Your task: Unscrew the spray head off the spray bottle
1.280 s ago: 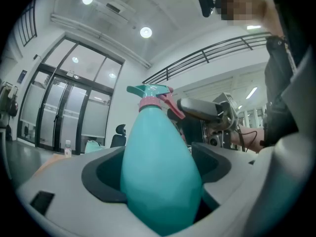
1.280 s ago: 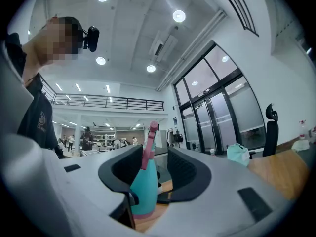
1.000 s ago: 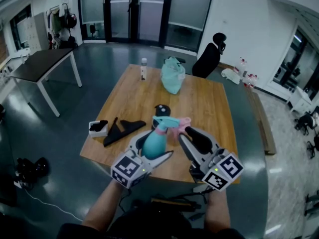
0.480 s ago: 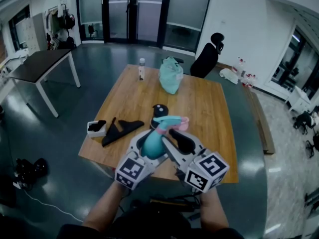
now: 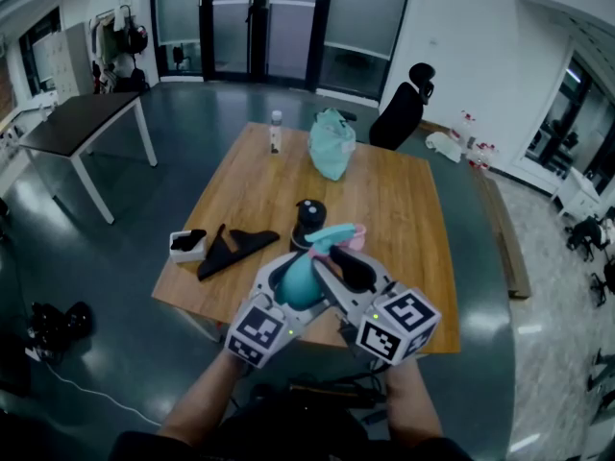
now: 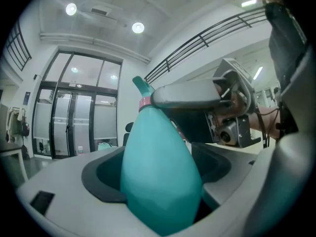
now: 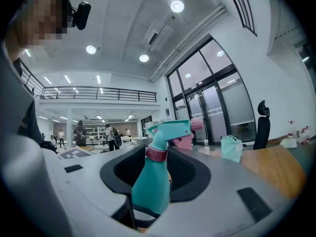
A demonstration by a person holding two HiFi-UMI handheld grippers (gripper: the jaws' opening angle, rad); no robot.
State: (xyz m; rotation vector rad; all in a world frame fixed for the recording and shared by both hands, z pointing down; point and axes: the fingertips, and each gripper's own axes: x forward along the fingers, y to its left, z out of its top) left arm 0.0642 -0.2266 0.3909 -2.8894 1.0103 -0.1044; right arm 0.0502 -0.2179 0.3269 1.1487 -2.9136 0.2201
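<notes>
We hold the teal spray bottle (image 6: 158,177) above the near edge of the wooden table (image 5: 404,200), the left gripper (image 5: 293,294) clamped on its body; the right gripper (image 7: 158,167), just right of it, grips the pink collar (image 7: 156,153) under the spray head (image 7: 170,129)

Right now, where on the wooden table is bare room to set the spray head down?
Bare: the right half of the wooden table, right of the teal bag. Also the middle, between the small white bottle and black triangular piece. Crowded: near-left corner, around the white box.
</notes>
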